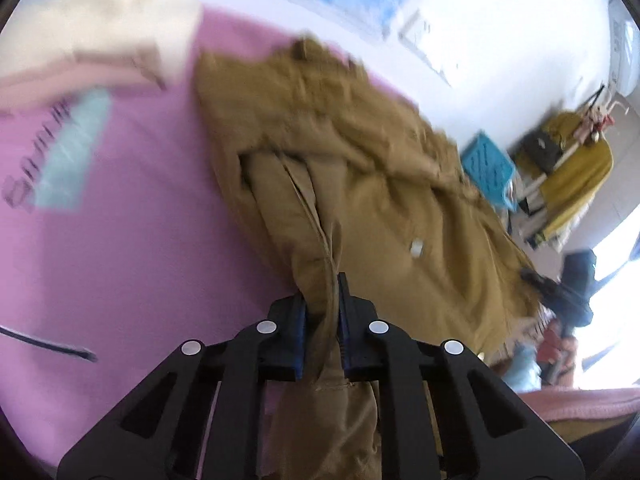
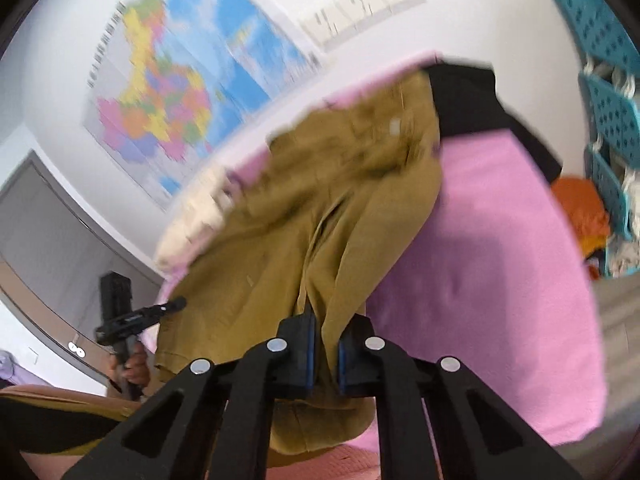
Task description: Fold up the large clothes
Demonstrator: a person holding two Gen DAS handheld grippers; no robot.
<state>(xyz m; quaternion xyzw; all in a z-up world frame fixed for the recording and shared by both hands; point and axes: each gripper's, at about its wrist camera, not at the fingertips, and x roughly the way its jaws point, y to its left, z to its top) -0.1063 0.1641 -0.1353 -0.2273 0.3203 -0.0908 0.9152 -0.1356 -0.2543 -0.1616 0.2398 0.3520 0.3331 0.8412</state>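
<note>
both grippers are clamped on the tan garment: the left gripper (image 1: 322, 300) and the right gripper (image 2: 326, 332) each pinch a bunched edge, the rest trailing ahead over the pink sheet (image 1: 132, 248). lift both evenly, keeping the held edge taut, so the fold lands square.

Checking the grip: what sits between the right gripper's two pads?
A bunched fold of the tan garment, pinched in the right gripper; the right wrist view shows it.

Dark lettering on the pink sheet (image 1: 120, 240) beside a pale blue patch: blurred, unreadable. Wall map (image 2: 172, 92) print also illegible.
</note>
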